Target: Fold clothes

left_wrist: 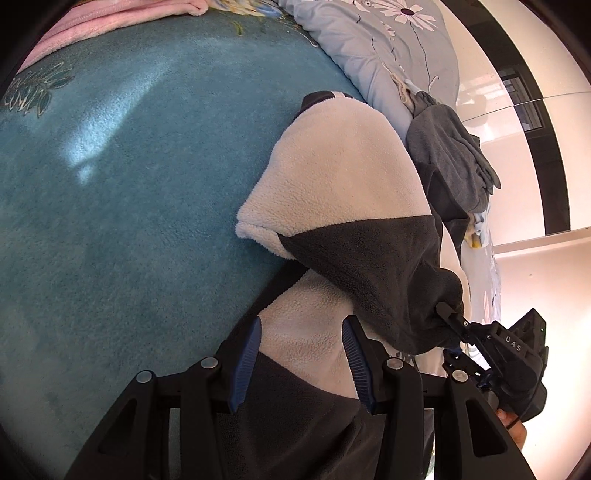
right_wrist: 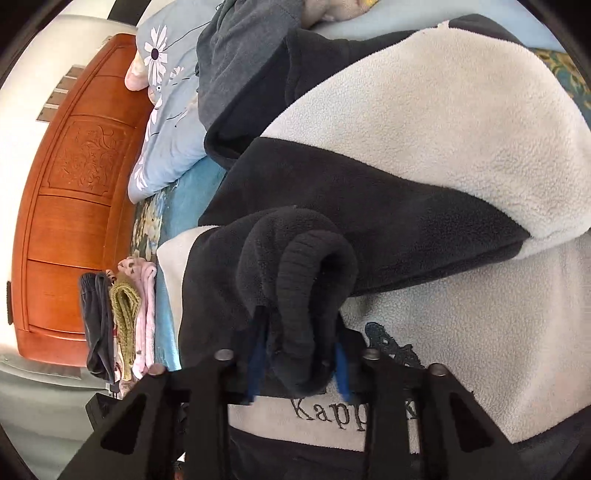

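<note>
A cream and dark grey fleece jacket (left_wrist: 332,166) lies on the teal bed cover (left_wrist: 129,184). My left gripper (left_wrist: 301,365) hovers open over the jacket's lower cream part, blue pads (left_wrist: 245,365) wide apart with fabric beneath them. The right gripper (left_wrist: 448,314) enters from the right of the left wrist view, shut on the dark sleeve (left_wrist: 369,266), which drapes across the jacket body. In the right wrist view, the right gripper (right_wrist: 299,354) pinches the ribbed dark cuff (right_wrist: 306,295) above the jacket's chest (right_wrist: 443,129), near embroidered lettering (right_wrist: 325,413).
A blue floral quilt (left_wrist: 388,44) and a crumpled grey garment (left_wrist: 450,147) lie beyond the jacket. A pink blanket (left_wrist: 110,22) sits at the far edge. A stack of folded clothes (right_wrist: 122,317) rests by the wooden headboard (right_wrist: 74,203).
</note>
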### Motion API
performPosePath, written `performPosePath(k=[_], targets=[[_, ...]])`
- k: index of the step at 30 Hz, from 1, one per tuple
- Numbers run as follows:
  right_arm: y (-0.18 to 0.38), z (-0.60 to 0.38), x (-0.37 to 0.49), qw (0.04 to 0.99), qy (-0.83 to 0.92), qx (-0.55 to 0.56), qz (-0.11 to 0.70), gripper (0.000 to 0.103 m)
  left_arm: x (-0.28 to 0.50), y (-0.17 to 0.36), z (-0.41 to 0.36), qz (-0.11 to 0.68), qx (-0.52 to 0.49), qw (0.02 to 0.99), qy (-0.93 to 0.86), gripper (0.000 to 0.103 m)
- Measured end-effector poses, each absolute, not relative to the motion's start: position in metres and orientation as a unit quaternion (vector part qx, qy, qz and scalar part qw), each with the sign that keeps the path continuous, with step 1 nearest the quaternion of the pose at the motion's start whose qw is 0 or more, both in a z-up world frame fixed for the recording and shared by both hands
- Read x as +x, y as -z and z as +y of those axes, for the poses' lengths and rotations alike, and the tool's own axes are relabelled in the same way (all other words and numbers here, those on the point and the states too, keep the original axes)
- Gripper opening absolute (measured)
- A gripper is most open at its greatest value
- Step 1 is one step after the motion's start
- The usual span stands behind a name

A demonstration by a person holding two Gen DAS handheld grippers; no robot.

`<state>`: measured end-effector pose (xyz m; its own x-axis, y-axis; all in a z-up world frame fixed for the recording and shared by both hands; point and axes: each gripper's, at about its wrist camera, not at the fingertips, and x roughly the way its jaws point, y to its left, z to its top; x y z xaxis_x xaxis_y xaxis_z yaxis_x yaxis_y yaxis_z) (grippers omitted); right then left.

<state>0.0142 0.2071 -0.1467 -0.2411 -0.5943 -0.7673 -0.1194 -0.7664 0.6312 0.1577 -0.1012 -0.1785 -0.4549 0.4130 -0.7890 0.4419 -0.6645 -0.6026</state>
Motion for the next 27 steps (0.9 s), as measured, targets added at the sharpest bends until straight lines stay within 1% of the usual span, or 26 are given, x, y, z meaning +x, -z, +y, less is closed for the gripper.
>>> performPosePath(k=[4,7,10,12,14,16,20,24,26,27], targets=[[0.105,0.200,0.006,0.220,0.756,0.554,-0.270,0.020,0.163,0.178,-0.105,0.415,0.521,0.016,0.746,0.050],[0.055,0.210,0.001,0.256,0.791,0.489,-0.264,0.019,0.164,0.179,-0.107,0.415,0.522,0.019,0.744,0.050],[0.012,0.237,0.003,0.247,0.835,0.421,-0.253,0.019,0.164,0.179,-0.108,0.415,0.525,0.021,0.743,0.050],[0.006,0.256,0.001,0.216,0.855,0.405,-0.242,0.019,0.164,0.180,-0.108,0.414,0.526,0.022,0.742,0.050],[0.024,0.277,-0.003,0.163,0.861,0.429,-0.220,0.019,0.165,0.180,-0.108,0.414,0.527,0.024,0.742,0.050],[0.054,0.297,-0.005,0.114,0.849,0.471,-0.209,0.019,0.166,0.179,-0.110,0.416,0.527,0.026,0.741,0.050],[0.096,0.339,-0.003,0.064,0.823,0.512,-0.239,0.019,0.161,0.181,-0.112,0.424,0.529,0.029,0.735,0.050],[0.116,0.359,0.001,0.044,0.803,0.528,-0.274,0.020,0.160,0.184,-0.114,0.426,0.537,0.024,0.728,0.050],[0.114,0.361,0.004,0.044,0.802,0.532,-0.269,0.022,0.159,0.185,-0.116,0.427,0.542,0.022,0.724,0.050],[0.112,0.361,0.005,0.045,0.802,0.533,-0.266,0.025,0.160,0.185,-0.117,0.426,0.543,0.021,0.723,0.050]])
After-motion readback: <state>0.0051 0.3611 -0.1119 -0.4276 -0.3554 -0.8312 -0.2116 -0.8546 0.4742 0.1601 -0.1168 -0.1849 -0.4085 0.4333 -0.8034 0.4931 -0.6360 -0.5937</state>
